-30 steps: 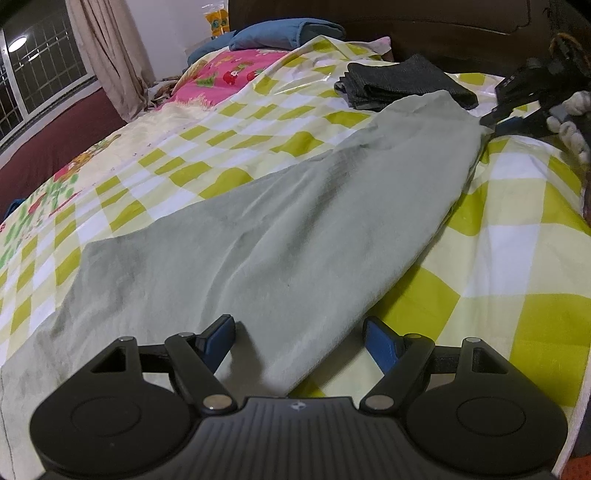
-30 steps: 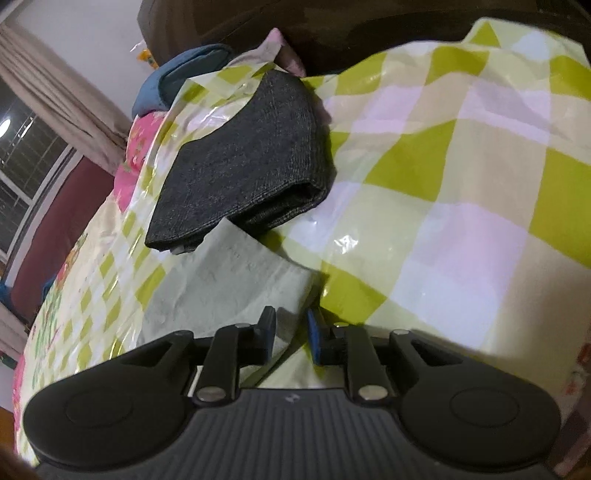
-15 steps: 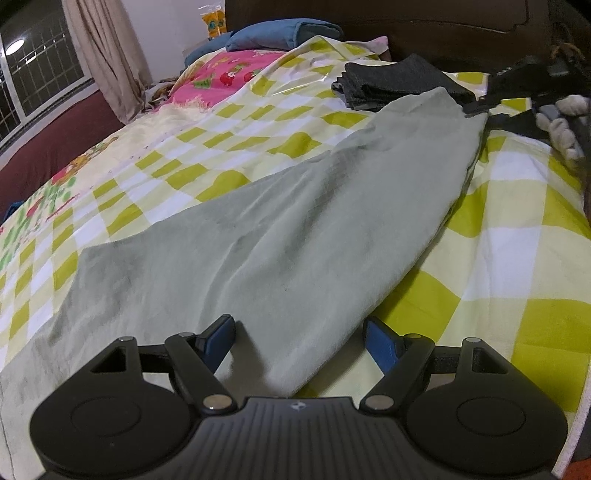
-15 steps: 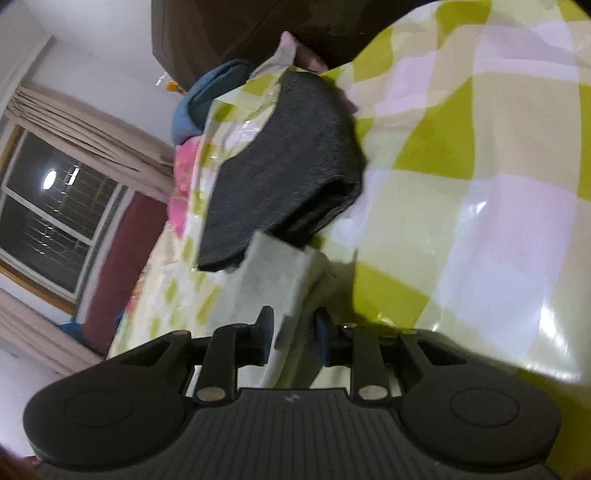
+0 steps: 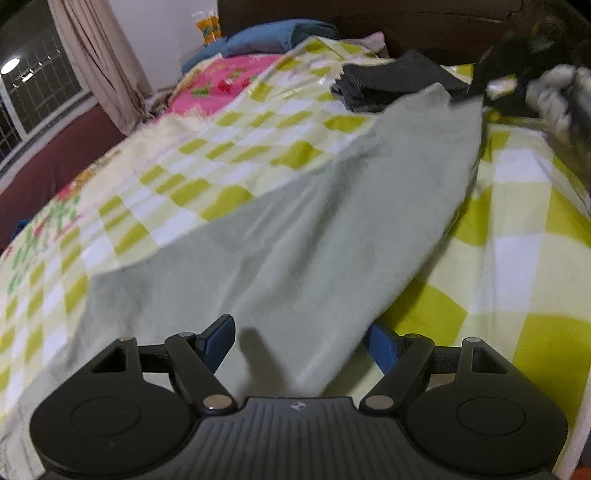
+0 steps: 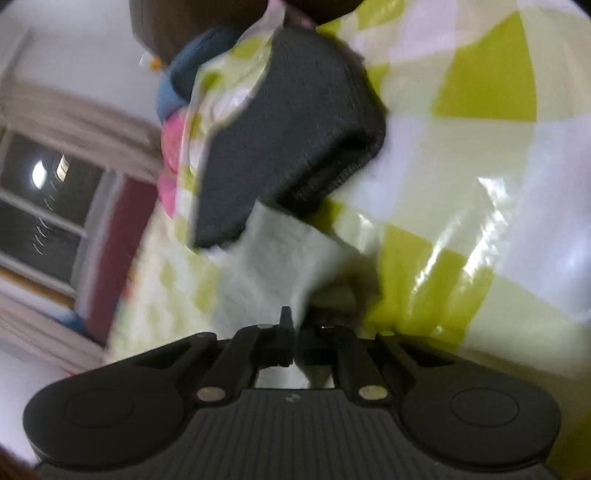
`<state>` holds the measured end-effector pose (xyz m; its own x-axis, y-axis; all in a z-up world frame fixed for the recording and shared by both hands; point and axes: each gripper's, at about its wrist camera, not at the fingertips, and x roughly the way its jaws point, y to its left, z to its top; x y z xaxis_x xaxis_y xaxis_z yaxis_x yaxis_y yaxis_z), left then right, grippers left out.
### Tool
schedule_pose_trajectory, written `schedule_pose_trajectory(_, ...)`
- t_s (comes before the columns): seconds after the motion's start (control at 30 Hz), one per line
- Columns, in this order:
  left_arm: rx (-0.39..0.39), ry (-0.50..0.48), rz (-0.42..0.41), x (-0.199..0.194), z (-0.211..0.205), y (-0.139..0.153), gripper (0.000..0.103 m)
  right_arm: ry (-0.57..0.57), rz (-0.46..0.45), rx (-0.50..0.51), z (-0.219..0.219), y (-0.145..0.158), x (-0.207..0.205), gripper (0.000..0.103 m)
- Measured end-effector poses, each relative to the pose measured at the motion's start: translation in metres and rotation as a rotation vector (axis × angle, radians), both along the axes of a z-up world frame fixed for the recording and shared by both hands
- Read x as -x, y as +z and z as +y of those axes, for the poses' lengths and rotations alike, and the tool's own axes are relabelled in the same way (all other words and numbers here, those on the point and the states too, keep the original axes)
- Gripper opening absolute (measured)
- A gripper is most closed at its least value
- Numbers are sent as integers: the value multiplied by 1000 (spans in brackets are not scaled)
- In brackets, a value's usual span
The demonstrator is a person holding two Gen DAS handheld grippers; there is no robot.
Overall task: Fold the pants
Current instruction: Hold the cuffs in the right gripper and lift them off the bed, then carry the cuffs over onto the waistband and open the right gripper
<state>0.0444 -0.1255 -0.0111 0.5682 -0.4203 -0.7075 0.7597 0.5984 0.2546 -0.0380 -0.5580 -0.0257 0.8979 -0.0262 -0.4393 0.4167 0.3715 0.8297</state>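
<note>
Pale green pants (image 5: 314,229) lie stretched along the bed from near me to the far right. My left gripper (image 5: 299,334) stands open, its blue pads on either side of the pants' near end and not pressing on it. At the far end my right gripper (image 6: 293,328) is shut on a corner of the pants (image 6: 280,266), which bunches up in front of its jaws. In the left wrist view the right gripper (image 5: 480,85) shows as a dark blurred shape at that corner, held by a gloved hand (image 5: 561,99).
A folded dark grey garment (image 6: 295,129) lies just beyond the gripped corner, touching the pants. The bed has a glossy yellow-green checked sheet (image 5: 517,221). A blue pillow (image 5: 266,35) and a dark headboard stand at the far end. A curtain (image 5: 96,66) and a window are on the left.
My right gripper has closed on the pants' far corner and rolled, so its view tilts. The far end of the pants has shifted a little. The left gripper has stayed open and in place.
</note>
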Motion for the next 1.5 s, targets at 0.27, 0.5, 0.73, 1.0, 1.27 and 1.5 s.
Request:
schedule_pose_trajectory(0.27, 1, 48, 50, -8, 6, -17, 90, -75, 191, 87, -21, 5, 31, 4)
schedule_pose_trajectory(0.5, 26, 77, -6, -4, 33, -2, 91, -111, 175, 96, -13, 3, 40, 4)
schedule_pose_trajectory(0.73, 67, 175, 105, -28, 57, -17, 100, -43, 112, 218, 10, 60, 13, 4)
schedule_pose_trajectory(1.0, 165, 235, 9, -5, 107, 8, 99, 399, -46, 431, 170, 142, -82, 4)
schedule_pose_trajectory(1.27, 214, 430, -22, 0, 186, 11, 99, 897, -56, 671, 410, 110, -175, 4)
schedule_pose_trajectory(1.5, 357, 553, 23, -7, 239, 15, 99, 1122, 10, 885, 524, 59, -186, 4)
